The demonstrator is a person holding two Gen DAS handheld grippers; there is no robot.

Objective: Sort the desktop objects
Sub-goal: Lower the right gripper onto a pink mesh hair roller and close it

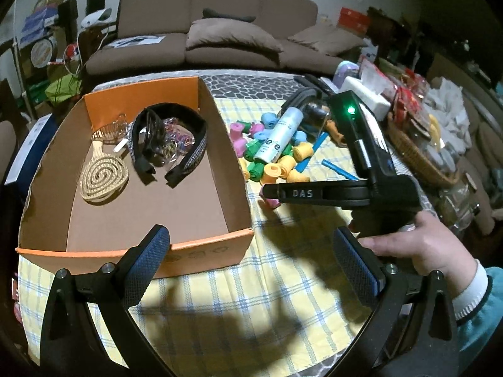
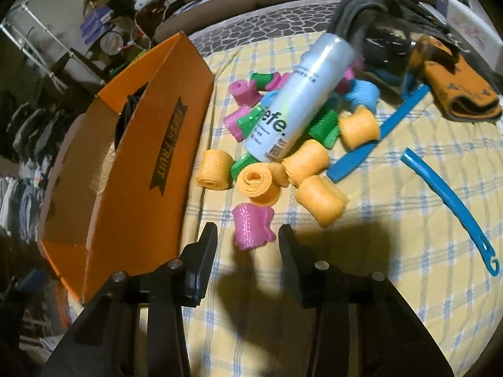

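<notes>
My right gripper (image 2: 248,235) points down at a pink foam roller (image 2: 253,227) lying alone on the checked tablecloth. The roller sits between its black fingers with a small gap on each side, so the gripper is open. Just beyond lies a pile of yellow, green, pink and blue rollers (image 2: 301,160) with a white spray bottle (image 2: 292,100) on top. In the left wrist view, my left gripper (image 1: 250,245) stands wide open and empty near the front right corner of the orange cardboard box (image 1: 217,245). The box holds a wooden hairbrush (image 1: 102,176), black headbands (image 1: 176,141) and a bag of elastics.
Two blue plastic sticks (image 2: 452,201) and an orange cloth (image 2: 459,91) lie right of the pile. A wicker basket (image 1: 418,160) and clutter line the table's right edge. A person's hand (image 1: 421,248) holds the right gripper. A brown sofa (image 1: 220,31) stands behind.
</notes>
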